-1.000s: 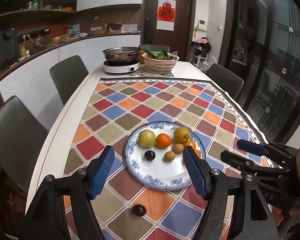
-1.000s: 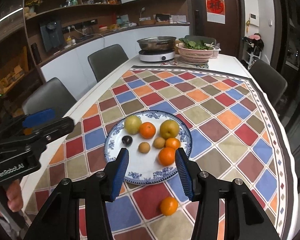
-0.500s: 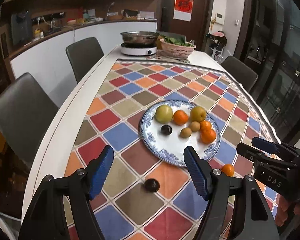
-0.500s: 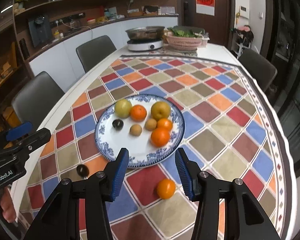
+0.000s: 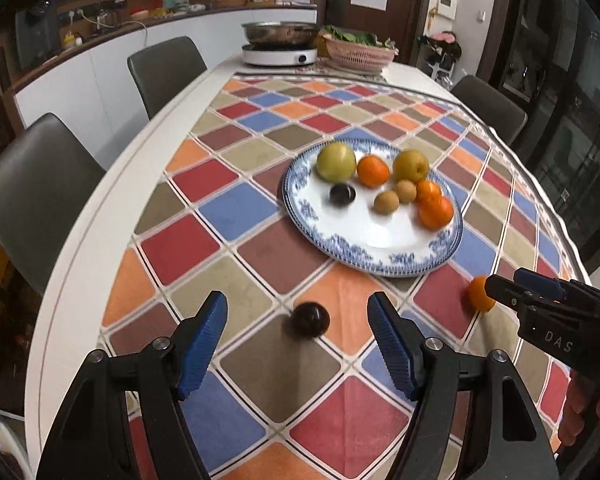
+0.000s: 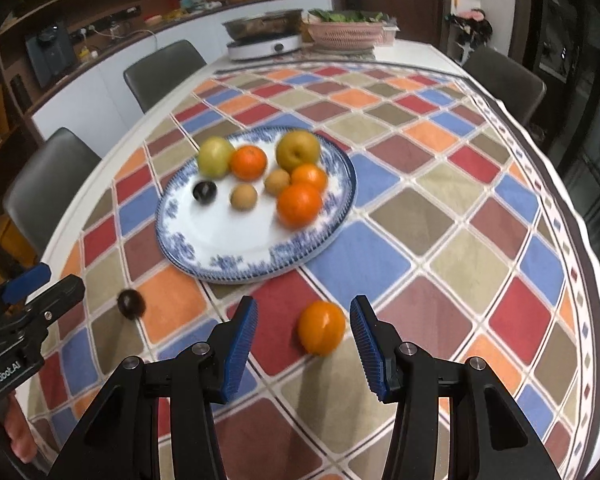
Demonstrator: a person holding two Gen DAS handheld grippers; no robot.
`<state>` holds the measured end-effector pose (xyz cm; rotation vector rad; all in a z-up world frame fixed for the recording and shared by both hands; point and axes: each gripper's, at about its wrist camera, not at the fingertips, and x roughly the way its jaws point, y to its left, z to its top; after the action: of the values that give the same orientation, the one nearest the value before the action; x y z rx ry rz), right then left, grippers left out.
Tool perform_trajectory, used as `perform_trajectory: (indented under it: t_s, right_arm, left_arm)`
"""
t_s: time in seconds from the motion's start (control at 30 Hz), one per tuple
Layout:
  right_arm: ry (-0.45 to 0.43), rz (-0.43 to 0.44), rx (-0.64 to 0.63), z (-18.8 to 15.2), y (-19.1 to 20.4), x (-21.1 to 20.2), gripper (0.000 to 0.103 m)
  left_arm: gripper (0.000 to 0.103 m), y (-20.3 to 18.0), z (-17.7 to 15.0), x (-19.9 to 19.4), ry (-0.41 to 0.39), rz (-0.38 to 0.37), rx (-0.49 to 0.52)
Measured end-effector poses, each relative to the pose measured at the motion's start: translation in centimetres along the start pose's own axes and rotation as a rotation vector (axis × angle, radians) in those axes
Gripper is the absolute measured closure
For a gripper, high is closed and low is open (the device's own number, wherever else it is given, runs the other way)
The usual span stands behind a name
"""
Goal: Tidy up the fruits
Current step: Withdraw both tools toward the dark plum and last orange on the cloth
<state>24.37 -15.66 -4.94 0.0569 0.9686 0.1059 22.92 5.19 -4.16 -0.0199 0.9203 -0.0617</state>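
A long white table (image 5: 112,184) carries a checked tablecloth (image 5: 228,208) that covers most of its top. Toward the middle of the cloth sits a blue-and-white plate (image 5: 364,256), its fruit bunched at the far half: a green apple (image 5: 335,161), a pear (image 5: 410,166), oranges and smaller brown and dark fruit. Two pieces lie loose on the cloth between the plate and the table's near edge.

The left gripper (image 5: 296,334) has its jaws wide apart and empty. The dark plum (image 5: 310,319) lies on the cloth directly ahead, centred in the gap but a little beyond the blue pads, nothing touching it. It is round, so no long axis matters; the jaws only have to come forward and down around it.

The right gripper (image 6: 303,334) stands narrower, also empty. The loose orange (image 6: 322,333) sits between its pads in the right wrist view, nearer the right-hand pad, with clear gaps on both sides. Each hand is plainly closer to its own fruit: plum toward the table's left edge, orange to the right.

Motion blur softens both pictures, so whether the tips are level with the fruit or above it is hard to judge. The near edge of the table is hidden behind the gripper bodies.
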Motion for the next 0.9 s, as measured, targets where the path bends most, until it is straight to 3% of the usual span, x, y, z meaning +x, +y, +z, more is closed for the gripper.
perform_trajectory:
  t_s: [0.27,0.57,0.7,0.8,0.9]
  right_arm:
    - [0.048,0.008,0.02,-1.5,-0.8,1.7,0.054]
    - [0.069,0.008,0.003,-1.8,-0.6,2.9,0.054]
    - [0.07,0.001,-0.001,-1.7,-0.6,3.3,0.054]
    - [0.068,0.0,-0.002,-1.6,-0.7,3.4,0.057]
    - [0.071,0.0,-0.009,-1.4,-0.7,3.6,0.061]
  left_arm:
    - [0.031,-0.2,-1.7,2.5,0.066,-0.01,0.009]
    - [0.033,-0.2,-1.8,4.2,0.081,-0.017,0.017]
    - [0.049,-0.3,-1.6,5.0,0.097,-0.028,0.013]
    - [0.053,-0.4,-1.6,5.5,0.107,-0.04,0.013]
    - [0.068,-0.4,-1.7,5.8,0.118,-0.053,0.003]
